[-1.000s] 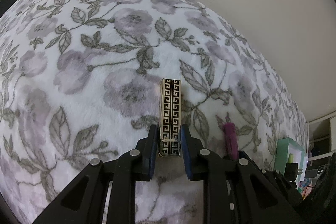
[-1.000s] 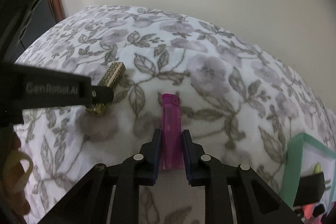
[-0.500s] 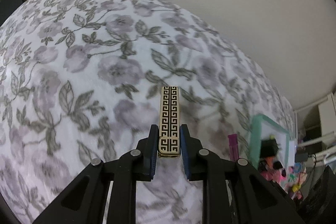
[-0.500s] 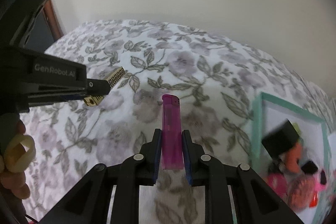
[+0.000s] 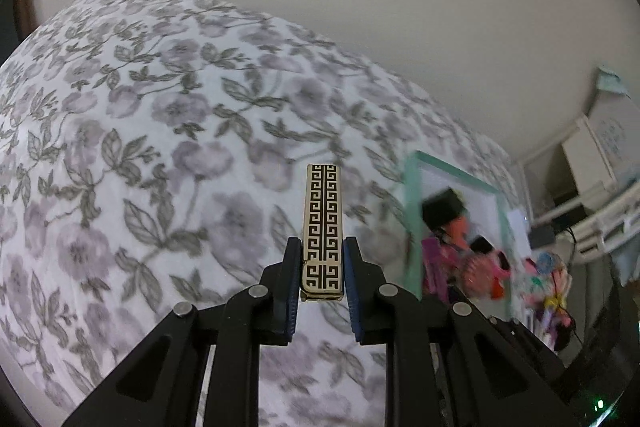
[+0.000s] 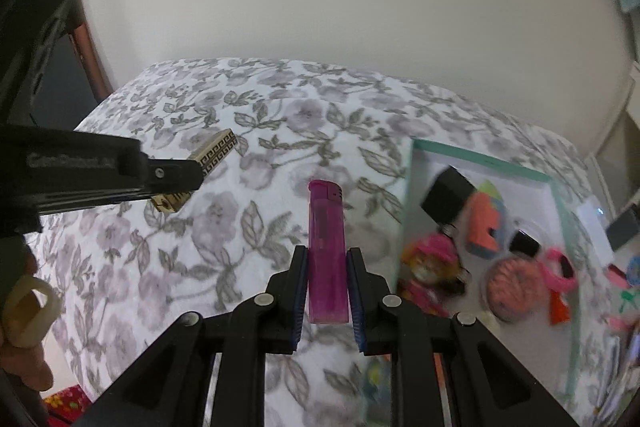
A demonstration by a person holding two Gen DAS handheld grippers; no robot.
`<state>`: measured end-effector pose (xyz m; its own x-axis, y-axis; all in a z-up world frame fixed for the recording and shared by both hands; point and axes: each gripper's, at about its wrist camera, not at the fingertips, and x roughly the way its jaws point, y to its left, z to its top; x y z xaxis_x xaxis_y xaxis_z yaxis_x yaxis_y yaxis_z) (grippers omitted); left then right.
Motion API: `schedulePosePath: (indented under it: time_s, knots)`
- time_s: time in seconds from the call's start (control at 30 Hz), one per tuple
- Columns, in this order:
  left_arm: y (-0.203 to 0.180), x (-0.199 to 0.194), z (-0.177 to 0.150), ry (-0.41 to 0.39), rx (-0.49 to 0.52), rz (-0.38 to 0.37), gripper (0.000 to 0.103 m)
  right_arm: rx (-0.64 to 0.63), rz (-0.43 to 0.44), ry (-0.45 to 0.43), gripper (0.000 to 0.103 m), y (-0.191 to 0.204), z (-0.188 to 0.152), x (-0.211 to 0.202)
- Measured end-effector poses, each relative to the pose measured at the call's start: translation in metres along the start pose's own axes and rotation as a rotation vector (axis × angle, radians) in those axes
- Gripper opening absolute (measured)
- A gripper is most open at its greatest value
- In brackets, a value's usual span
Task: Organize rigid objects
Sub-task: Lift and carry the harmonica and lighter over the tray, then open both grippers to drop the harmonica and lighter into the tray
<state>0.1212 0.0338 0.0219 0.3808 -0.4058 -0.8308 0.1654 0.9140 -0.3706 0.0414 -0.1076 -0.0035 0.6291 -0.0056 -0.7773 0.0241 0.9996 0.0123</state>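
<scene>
My left gripper (image 5: 322,251) is shut on a gold lighter with a black key pattern (image 5: 323,223), held in the air above the flowered blanket (image 5: 140,167). My right gripper (image 6: 327,267) is shut on a pink see-through lighter (image 6: 326,247), also lifted off the blanket (image 6: 224,247). From the right wrist view the left gripper (image 6: 192,175) comes in from the left with the gold lighter (image 6: 214,155) sticking out of it. A white tray with a teal rim (image 6: 480,161) lies to the right, seen as the teal-rimmed tray (image 5: 414,195) in the left wrist view.
The tray holds several small things: a black cube (image 6: 448,195), an orange block (image 6: 486,223), pink and red toys (image 6: 516,287). A plain wall stands behind the bed. White shelving (image 5: 592,195) is at the far right. A hand with a pale ring (image 6: 28,307) is at the lower left.
Both grippers have risen from the blanket with their lighters and moved right. The teal-rimmed tray has come well into both views.
</scene>
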Motion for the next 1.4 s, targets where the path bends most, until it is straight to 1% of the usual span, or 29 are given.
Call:
schedulePosePath:
  time_s: [0.1,0.23,0.4,0.53,0.63,0.77,0.87,1.0,1.1,1.23,1.4]
  knots:
    - [-0.017,-0.008,-0.013,-0.003,0.043,-0.023,0.021,0.011,-0.023,0.004,0.02,-0.011,-0.01,-0.01]
    - [-0.036,-0.008,-0.031,0.02,0.086,-0.087,0.021,0.04,-0.048,0.007,0.02,-0.028,-0.021,-0.02]
    - [-0.062,-0.001,-0.052,0.059,0.152,-0.119,0.021,0.108,-0.084,0.021,0.02,-0.059,-0.037,-0.029]
    - [-0.084,0.007,-0.067,0.089,0.207,-0.155,0.021,0.179,-0.118,0.029,0.02,-0.086,-0.047,-0.035]
    - [-0.1,0.018,-0.08,0.11,0.253,-0.167,0.021,0.232,-0.138,0.04,0.02,-0.106,-0.056,-0.037]
    - [-0.119,0.029,-0.094,0.143,0.297,-0.196,0.021,0.331,-0.163,0.073,0.02,-0.14,-0.073,-0.034]
    - [-0.135,0.039,-0.104,0.154,0.346,-0.205,0.021,0.379,-0.176,0.1,0.02,-0.154,-0.082,-0.032]
    - [-0.149,0.051,-0.116,0.169,0.414,-0.192,0.021,0.42,-0.181,0.14,0.021,-0.167,-0.091,-0.025]
    - [-0.155,0.056,-0.122,0.171,0.441,-0.192,0.021,0.456,-0.18,0.161,0.021,-0.176,-0.097,-0.019]
    - [-0.156,0.059,-0.123,0.165,0.448,-0.184,0.021,0.483,-0.176,0.168,0.02,-0.181,-0.101,-0.019]
    - [-0.152,0.06,-0.12,0.168,0.427,-0.187,0.022,0.463,-0.174,0.156,0.02,-0.176,-0.097,-0.019]
